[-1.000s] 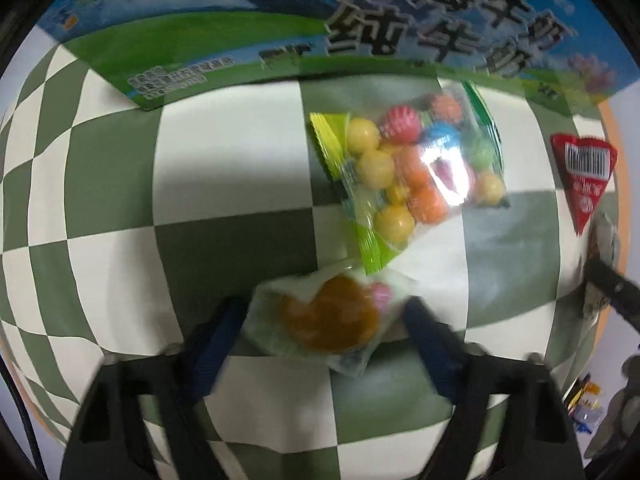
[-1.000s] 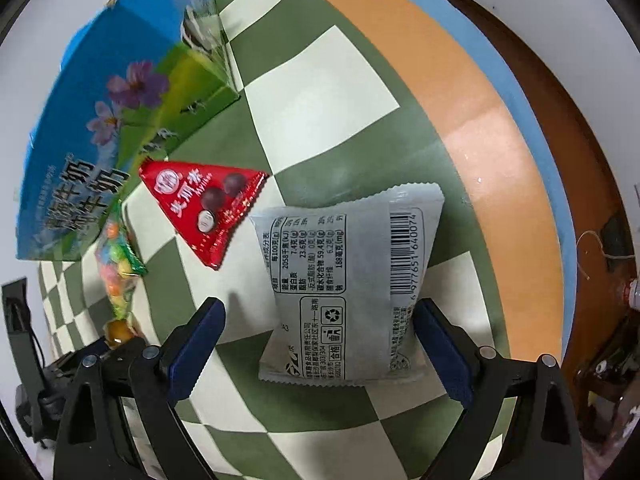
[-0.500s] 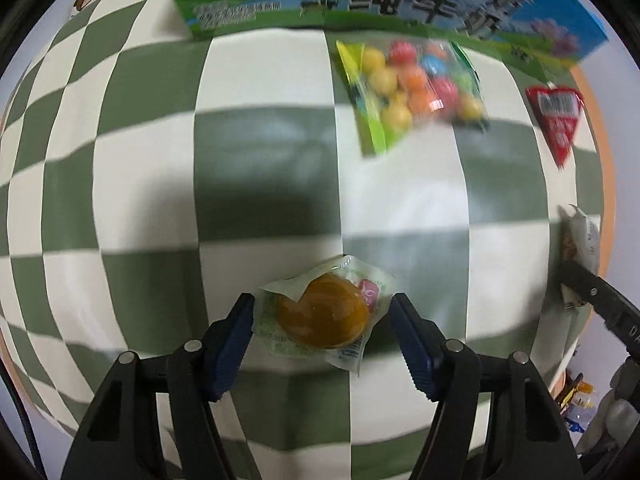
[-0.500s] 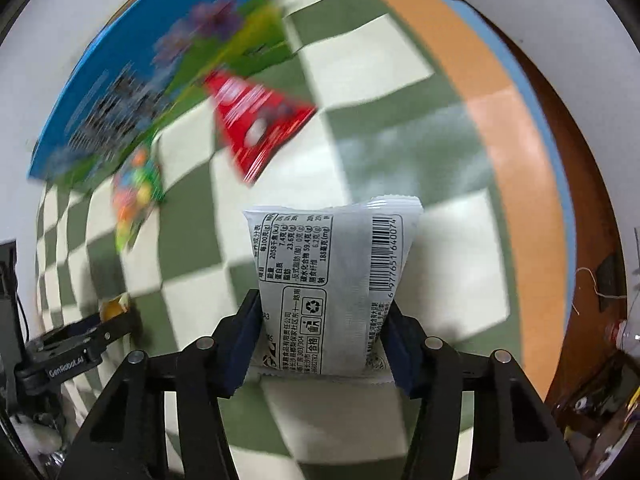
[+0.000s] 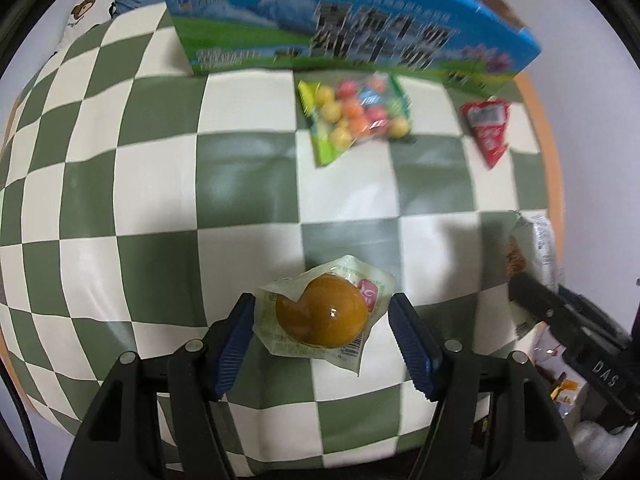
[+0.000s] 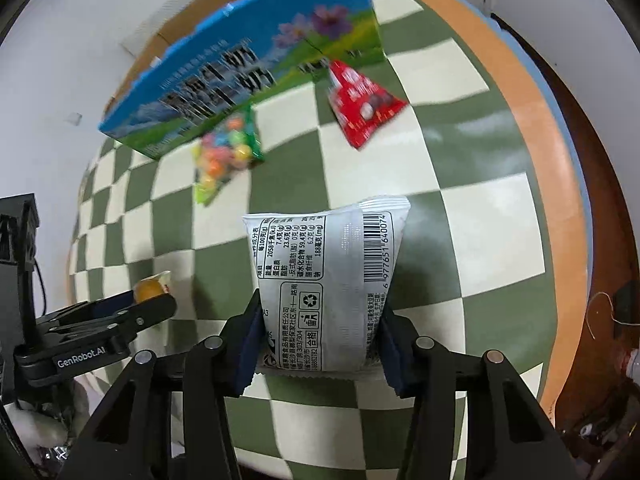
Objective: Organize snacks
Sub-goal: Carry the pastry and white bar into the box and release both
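My left gripper [image 5: 322, 336] is shut on a clear packet with an orange ball-shaped snack [image 5: 322, 310] and holds it above the green-and-white checked tablecloth [image 5: 160, 200]. My right gripper [image 6: 320, 344] is shut on a grey snack packet [image 6: 324, 276] with a barcode and holds it upright above the cloth. A bag of coloured candy balls [image 5: 356, 114] and a red triangular packet [image 5: 489, 132] lie in front of a blue-and-green cardboard box [image 5: 340, 44]. They also show in the right wrist view: the candy bag [image 6: 224, 156], the red packet [image 6: 360, 104], the box [image 6: 248, 60].
The left gripper with the orange snack [image 6: 152, 290] shows at the left of the right wrist view. The right gripper with its grey packet [image 5: 536, 256] shows at the right of the left wrist view. The orange table edge [image 6: 556, 160] runs along the right.
Both grippers have closed on their packets and lifted them off the cloth. Both have drawn back, so the box, the candy bag and the red packet look farther away.
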The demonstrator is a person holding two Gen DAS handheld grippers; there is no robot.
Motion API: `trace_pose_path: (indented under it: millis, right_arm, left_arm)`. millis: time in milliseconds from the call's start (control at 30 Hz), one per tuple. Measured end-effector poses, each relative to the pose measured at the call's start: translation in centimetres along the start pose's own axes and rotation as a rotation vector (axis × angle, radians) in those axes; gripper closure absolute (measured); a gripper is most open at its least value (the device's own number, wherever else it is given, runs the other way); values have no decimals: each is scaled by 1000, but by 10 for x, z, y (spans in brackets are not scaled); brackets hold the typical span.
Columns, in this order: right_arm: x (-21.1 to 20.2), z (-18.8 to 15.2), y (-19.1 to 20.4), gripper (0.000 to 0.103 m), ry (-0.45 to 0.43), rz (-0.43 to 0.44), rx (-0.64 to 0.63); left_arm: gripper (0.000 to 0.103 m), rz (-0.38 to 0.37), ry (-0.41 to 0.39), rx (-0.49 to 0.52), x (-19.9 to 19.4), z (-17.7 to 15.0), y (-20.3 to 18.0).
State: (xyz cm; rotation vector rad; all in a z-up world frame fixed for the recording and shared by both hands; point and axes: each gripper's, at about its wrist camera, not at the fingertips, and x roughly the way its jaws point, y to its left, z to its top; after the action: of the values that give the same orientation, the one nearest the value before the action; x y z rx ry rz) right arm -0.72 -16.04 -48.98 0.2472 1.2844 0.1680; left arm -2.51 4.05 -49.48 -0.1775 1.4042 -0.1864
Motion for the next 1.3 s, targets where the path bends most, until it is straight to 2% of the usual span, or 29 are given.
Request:
trace_pose_path:
  millis: [167,367,500,667,800,967,1167,1300]
  right_arm:
    - [-29,14,10,51,-53,37,-15]
    - [-75,53,33,51,-160,79,-58]
    - [-97,87,47,51,-223,103,-80]
    - [-112,137,64,51,-278,112,-111]
    - [-106,173,73,51,-278,110,-121]
    - [-79,215,78,51,-246,89,-125]
    - [-36,255,89,51,-178,60,-150]
    - [-3,278,92,51,-130,39,-154]
  left_arm:
    - [38,-52,-67,12,-36,28,-10]
    - [38,-101,-183,42,-85,86,-29]
    - [38,-89,-244,62,-109,122,-30]
    - [38,-36,-283,83,-125,166,-24]
    - [38,5,-269,83,-117,205,-12]
    - [37,46,-190,61,-88,246,10]
    - [37,104,-61,39,-39,276,31]
    - [37,119,-7,20,-17,285,42]
